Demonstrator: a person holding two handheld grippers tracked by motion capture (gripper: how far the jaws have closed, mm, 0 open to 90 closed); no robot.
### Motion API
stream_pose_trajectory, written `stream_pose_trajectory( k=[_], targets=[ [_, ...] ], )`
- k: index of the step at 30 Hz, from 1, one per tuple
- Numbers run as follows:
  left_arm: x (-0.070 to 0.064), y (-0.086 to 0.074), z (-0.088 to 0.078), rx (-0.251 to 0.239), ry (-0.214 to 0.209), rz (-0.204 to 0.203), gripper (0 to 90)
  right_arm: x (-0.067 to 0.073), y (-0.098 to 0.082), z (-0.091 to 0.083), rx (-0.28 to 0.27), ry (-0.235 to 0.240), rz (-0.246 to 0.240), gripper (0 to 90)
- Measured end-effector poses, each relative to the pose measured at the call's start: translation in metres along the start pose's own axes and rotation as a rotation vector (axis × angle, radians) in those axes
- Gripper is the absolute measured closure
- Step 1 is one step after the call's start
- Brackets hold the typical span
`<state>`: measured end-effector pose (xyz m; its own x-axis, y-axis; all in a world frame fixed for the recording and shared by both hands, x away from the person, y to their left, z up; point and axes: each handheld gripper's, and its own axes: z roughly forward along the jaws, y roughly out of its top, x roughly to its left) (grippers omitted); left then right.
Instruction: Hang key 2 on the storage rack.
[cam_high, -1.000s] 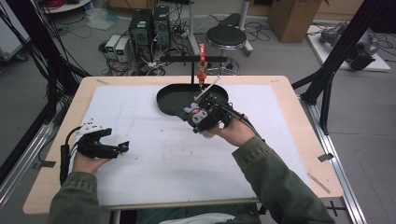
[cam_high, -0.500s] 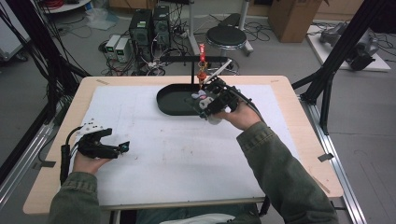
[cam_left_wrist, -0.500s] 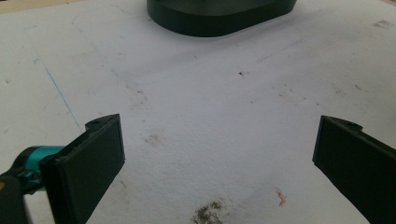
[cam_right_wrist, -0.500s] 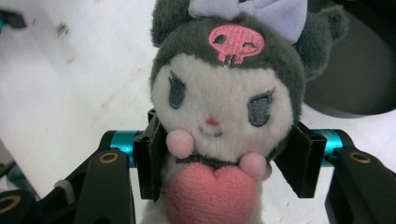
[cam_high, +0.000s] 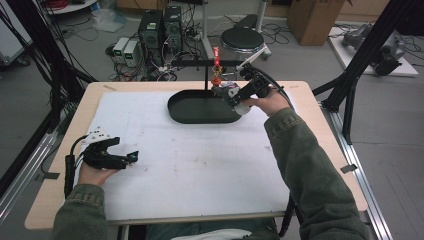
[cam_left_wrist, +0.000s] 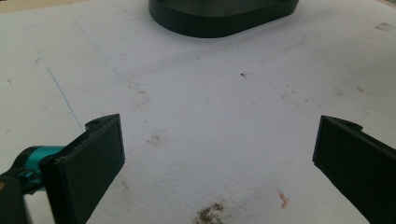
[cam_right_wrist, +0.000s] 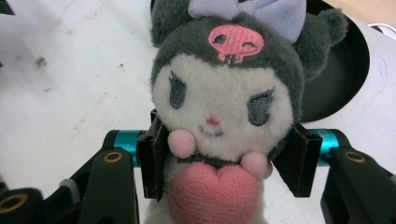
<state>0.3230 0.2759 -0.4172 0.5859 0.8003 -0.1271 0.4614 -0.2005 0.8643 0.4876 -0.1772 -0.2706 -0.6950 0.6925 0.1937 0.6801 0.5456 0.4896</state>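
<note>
A plush doll (cam_right_wrist: 219, 107) with a white face, grey hood, pink skull patch, lilac bow and pink heart sits between the jaws of my right gripper (cam_right_wrist: 227, 161), whose pads press on its sides. In the high view that right gripper (cam_high: 237, 97) holds the doll (cam_high: 230, 92) above the right end of a black oval tray (cam_high: 190, 116), close to a black stand (cam_high: 206, 75) with a red-orange piece (cam_high: 216, 65) hanging from its bar. My left gripper (cam_high: 125, 159) rests low over the white mat at the left, jaws wide apart. Nothing lies between the left gripper's (cam_left_wrist: 219, 154) jaws.
A white mat (cam_high: 200, 170) covers most of the wooden table (cam_high: 320, 150). The tray's front wall (cam_left_wrist: 219, 25) lies ahead of the left gripper. Black frame posts (cam_high: 360, 65) stand at the table's right and left; computers, a stool and cables lie on the floor behind.
The right hand has carried the doll rightward and farther back, from over the tray's middle to its right end near the stand, rising a little. The left hand has stayed put.
</note>
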Motion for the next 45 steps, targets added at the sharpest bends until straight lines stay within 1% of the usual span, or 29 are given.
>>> stream_pose_trajectory(
  k=[3,4,5,7,9,11,12,13,14,16,17,18,21,23,24,25,27,29,30,31,32,33,35,36,37,40,42,44,45],
  targets=[
    [-0.001,0.000,0.000,0.003,-0.002,0.009,2.6,-0.009,0.002,-0.001,-0.002,0.020,-0.001,44.1],
    [-0.001,0.000,0.000,0.004,-0.002,0.008,2.6,-0.012,0.002,-0.002,0.003,0.032,0.008,44.1],
    [-0.001,0.000,0.001,0.003,-0.001,0.007,2.6,-0.015,0.003,-0.003,0.015,0.022,0.005,44.1],
    [-0.001,0.000,0.001,0.004,-0.001,0.007,2.6,-0.020,0.006,-0.006,0.006,0.014,0.002,44.1],
    [-0.001,0.000,0.001,0.003,-0.001,0.007,2.6,-0.025,0.009,-0.010,-0.015,0.039,0.026,44.1],
    [-0.001,0.000,0.001,0.005,-0.001,0.007,2.6,-0.030,0.012,-0.012,-0.022,0.035,0.041,44.1],
    [-0.001,0.000,0.001,0.005,-0.003,0.008,2.6,-0.034,0.014,-0.013,-0.022,0.030,0.037,44.1],
    [-0.001,0.000,0.001,0.006,-0.002,0.009,2.6,-0.036,0.016,-0.013,-0.012,0.024,0.051,44.1],
    [-0.001,0.000,0.001,0.008,-0.003,0.011,2.6,-0.038,0.018,-0.015,-0.016,0.015,0.047,44.1],
    [-0.001,0.000,0.001,0.004,-0.003,0.008,2.6,-0.043,0.022,-0.019,-0.017,0.017,0.071,43.9],
    [-0.001,0.000,0.001,0.004,-0.003,0.005,2.6,-0.045,0.025,-0.021,-0.028,0.015,0.065,43.8],
    [-0.001,0.000,0.001,0.007,-0.004,0.001,2.6,-0.046,0.027,-0.022,-0.019,0.013,0.078,43.8],
    [-0.001,0.000,0.002,0.011,-0.003,0.008,2.6,-0.051,0.035,-0.023,-0.027,0.013,0.067,43.6],
    [-0.001,0.000,0.001,0.008,-0.004,0.006,2.6,-0.053,0.040,-0.022,-0.013,0.007,0.079,43.5],
    [-0.001,0.000,0.001,0.008,-0.003,0.004,2.6,-0.056,0.041,-0.021,-0.021,0.003,0.057,43.5],
    [0.000,0.000,0.001,0.005,-0.004,0.005,2.6,-0.056,0.042,-0.021,-0.027,0.009,0.078,43.4],
    [0.000,0.000,0.000,0.002,-0.003,0.001,2.6,-0.059,0.044,-0.021,-0.034,0.003,0.085,43.4],
    [0.000,0.000,0.001,0.002,-0.003,-0.002,2.6,-0.062,0.044,-0.020,-0.044,0.017,0.096,43.4],
    [0.000,0.000,0.001,0.005,-0.003,0.001,2.6,-0.063,0.045,-0.020,-0.049,0.014,0.089,43.4],
    [0.000,0.000,0.001,0.005,-0.002,0.002,2.6,-0.062,0.045,-0.020,-0.047,0.010,0.101,43.4],
    [0.000,0.000,0.001,0.005,-0.001,0.001,2.6,-0.064,0.045,-0.019,-0.056,0.011,0.095,43.4],
    [0.000,0.000,0.001,0.004,-0.001,-0.002,2.6,-0.064,0.046,-0.020,-0.060,0.015,0.111,43.3],
    [0.001,0.000,0.000,0.003,0.002,-0.002,2.6,-0.066,0.046,-0.018,-0.075,-0.003,0.103,43.3],
    [0.001,0.000,0.000,0.001,0.003,-0.004,2.6,-0.067,0.047,-0.018,-0.072,-0.008,0.119,43.2],
    [0.001,0.000,0.000,0.003,0.002,-0.002,2.6,-0.067,0.047,-0.018,-0.074,-0.010,0.126,43.1],
    [0.001,-0.001,0.001,0.005,0.001,-0.004,2.6,-0.069,0.048,-0.018,-0.098,-0.015,0.122,43.0],
    [0.001,-0.001,0.001,0.008,0.000,0.001,2.6,-0.070,0.048,-0.018,-0.099,-0.021,0.128,43.0],
    [0.001,-0.001,0.001,0.006,-0.001,-0.002,2.6,-0.071,0.049,-0.018,-0.093,-0.037,0.154,42.9],
    [0.000,-0.001,0.001,0.004,-0.001,-0.003,2.6,-0.072,0.048,-0.018,-0.095,-0.044,0.152,42.9]
  ],
)
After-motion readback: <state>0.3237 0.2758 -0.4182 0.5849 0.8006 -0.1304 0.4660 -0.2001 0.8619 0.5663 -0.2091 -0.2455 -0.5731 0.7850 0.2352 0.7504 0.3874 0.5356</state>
